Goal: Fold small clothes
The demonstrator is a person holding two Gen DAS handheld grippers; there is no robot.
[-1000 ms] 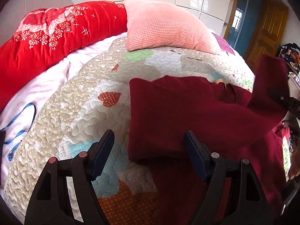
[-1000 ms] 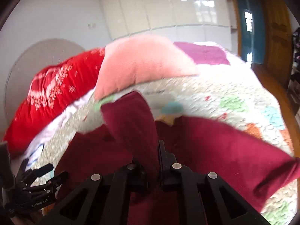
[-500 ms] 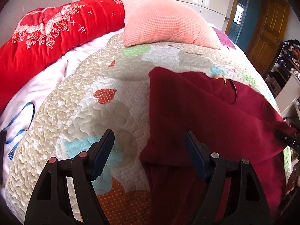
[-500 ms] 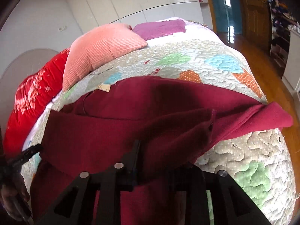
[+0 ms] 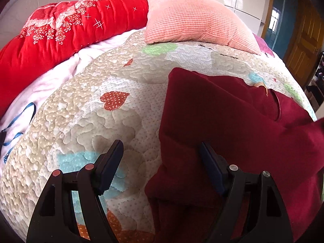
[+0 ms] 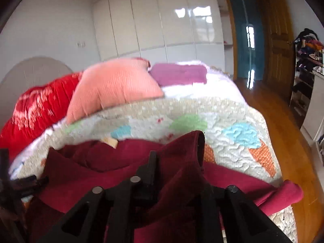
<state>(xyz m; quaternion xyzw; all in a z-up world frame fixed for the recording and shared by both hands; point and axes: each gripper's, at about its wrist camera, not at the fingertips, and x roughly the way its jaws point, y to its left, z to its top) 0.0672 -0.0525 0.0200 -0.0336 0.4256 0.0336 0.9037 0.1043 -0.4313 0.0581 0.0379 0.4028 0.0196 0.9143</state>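
Note:
A dark maroon garment lies partly folded on the quilted bedspread, its neck label toward the pillows. My left gripper is open wide over the garment's left edge, with one finger above the quilt and the other above the cloth. In the right wrist view the garment bunches up, and a sleeve cuff stands raised. My right gripper has that sleeve between its jaws, which are closing on it; cloth hides its right finger. The left gripper shows at the left edge there.
A pink pillow and a red floral quilt roll lie at the head of the bed. A purple folded cloth sits behind the pillow. Wooden floor, a door and a cluttered shelf are to the right of the bed.
The sleeve that the right gripper held high has come down across the garment. The right gripper opened, shifted right and now closes on bunched sleeve cloth. The left gripper sank slightly toward the garment's edge.

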